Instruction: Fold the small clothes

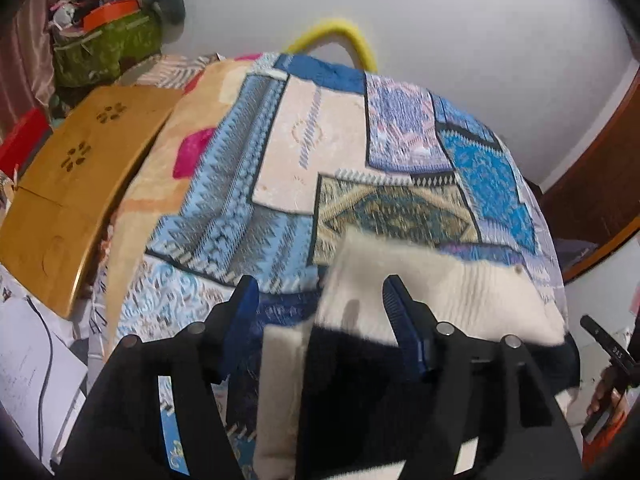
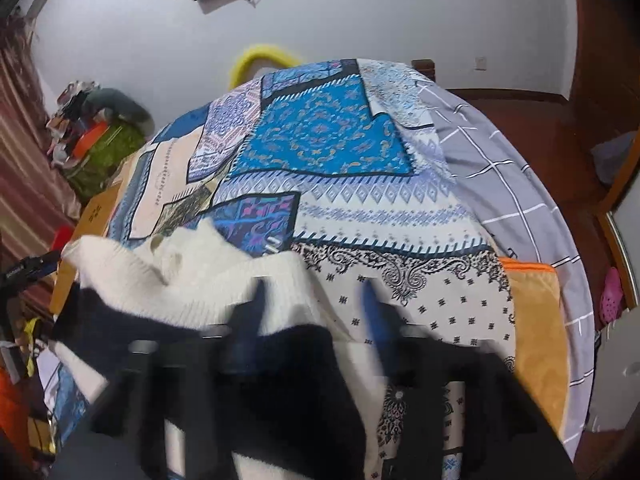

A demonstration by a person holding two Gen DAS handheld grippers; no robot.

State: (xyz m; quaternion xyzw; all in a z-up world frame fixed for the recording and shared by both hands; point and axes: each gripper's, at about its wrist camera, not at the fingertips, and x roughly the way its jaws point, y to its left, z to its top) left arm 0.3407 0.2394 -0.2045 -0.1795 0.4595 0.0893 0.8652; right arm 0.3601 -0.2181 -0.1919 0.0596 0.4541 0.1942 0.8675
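Left gripper (image 1: 320, 300): blue-padded jaws spread, nothing pinched, over the near-left edge of a cream-and-black knitted garment (image 1: 432, 288). Right gripper (image 2: 316, 304): jaws spread, blurred, over its near-right edge. Garment lies on a blue patchwork-print bedspread (image 1: 256, 184); wooden folding board (image 1: 80, 184) lies left of it

We see a bed under a patchwork quilt (image 2: 332, 152), its right edge showing a grey checked sheet (image 2: 512, 184). A white wall (image 1: 480, 48) rises behind the far edge, where a yellow hoop (image 1: 344, 36) pokes up. Off the bed's left edge lies a wooden board (image 1: 76, 184), with a cluttered green basket (image 1: 104, 48) and a pinkish curtain (image 2: 24, 168) in the far corner. Right of the bed we see dark wooden floor (image 2: 520, 116).
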